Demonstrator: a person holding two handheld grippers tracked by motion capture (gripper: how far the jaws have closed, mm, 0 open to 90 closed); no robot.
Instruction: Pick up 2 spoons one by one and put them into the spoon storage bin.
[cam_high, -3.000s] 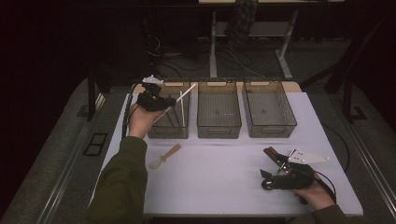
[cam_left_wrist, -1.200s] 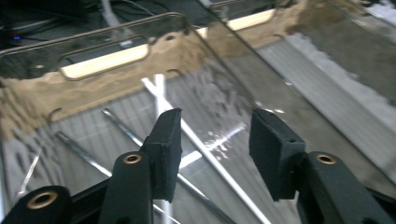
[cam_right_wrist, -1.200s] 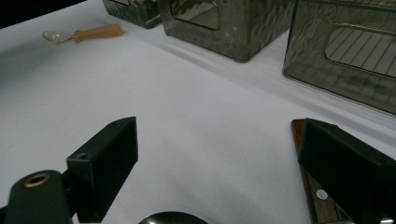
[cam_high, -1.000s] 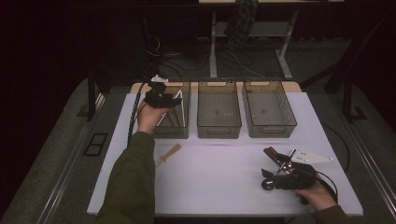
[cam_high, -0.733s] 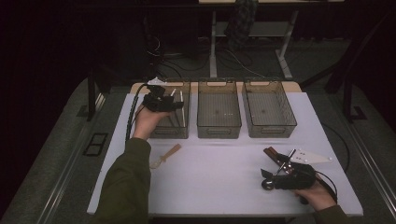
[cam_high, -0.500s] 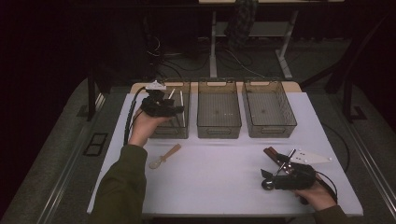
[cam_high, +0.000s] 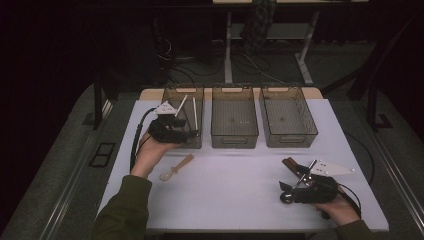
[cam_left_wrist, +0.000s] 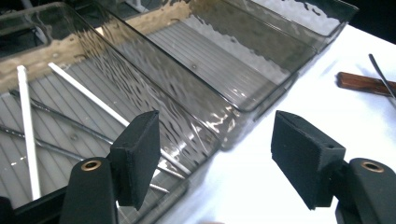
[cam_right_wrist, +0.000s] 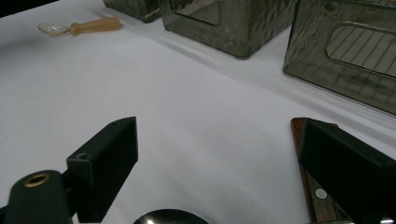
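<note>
The left gripper (cam_high: 192, 133), jaws just opened and holding nothing, is held at the left bin (cam_high: 184, 116) in the frame's upper left, where white sticks (cam_left_wrist: 27, 126) lie.

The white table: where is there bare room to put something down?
The widest free patch of the white table lies between the small wooden-handled spoon and the right hand-held gripper. The three smoky plastic bins crowd the far edge.

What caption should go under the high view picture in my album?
Left gripper open at the left bin holding white sticks; small spoon waits on the table.
</note>
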